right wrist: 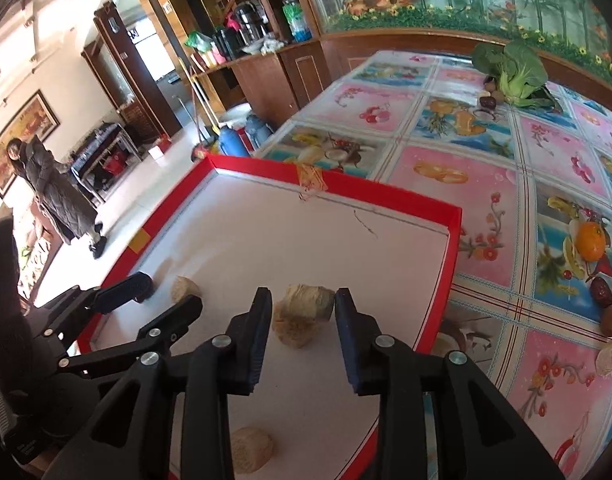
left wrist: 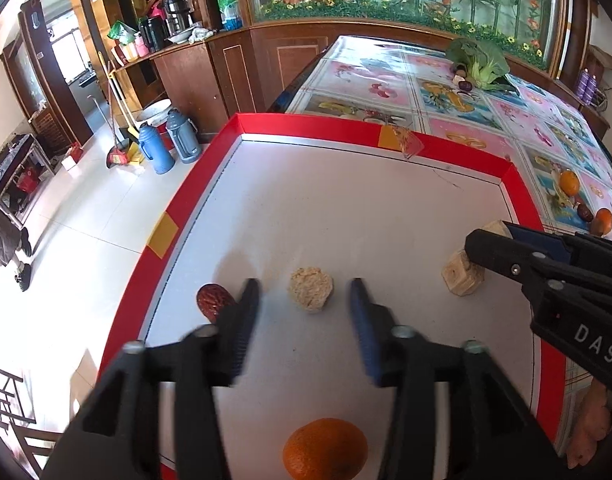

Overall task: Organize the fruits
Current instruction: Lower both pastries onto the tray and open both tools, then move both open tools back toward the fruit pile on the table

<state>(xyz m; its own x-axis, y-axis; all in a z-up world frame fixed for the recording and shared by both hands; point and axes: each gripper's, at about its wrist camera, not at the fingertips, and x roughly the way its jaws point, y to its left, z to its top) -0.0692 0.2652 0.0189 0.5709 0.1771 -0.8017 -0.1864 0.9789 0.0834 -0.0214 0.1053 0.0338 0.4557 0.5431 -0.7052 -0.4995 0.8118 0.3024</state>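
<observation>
So our left gripper (left wrist: pixel 305 294) gapes around a beige chunk (left wrist: pixel 310 289), untouched; right gripper (right wrist: pixel 303 300) loosely brackets another lump (right wrist: pixel 303 314).

A tabletop (right wrist: pixel 446 184) covered in a flowery, fruit-printed cloth carries a red-rimmed white tray (left wrist: pixel 306 128) at its near corner. On the cloth lie a leafy green vegetable (right wrist: pixel 514 72) at the far side, and to the right an orange (right wrist: pixel 590 241) and a red date (right wrist: pixel 602 291).
</observation>
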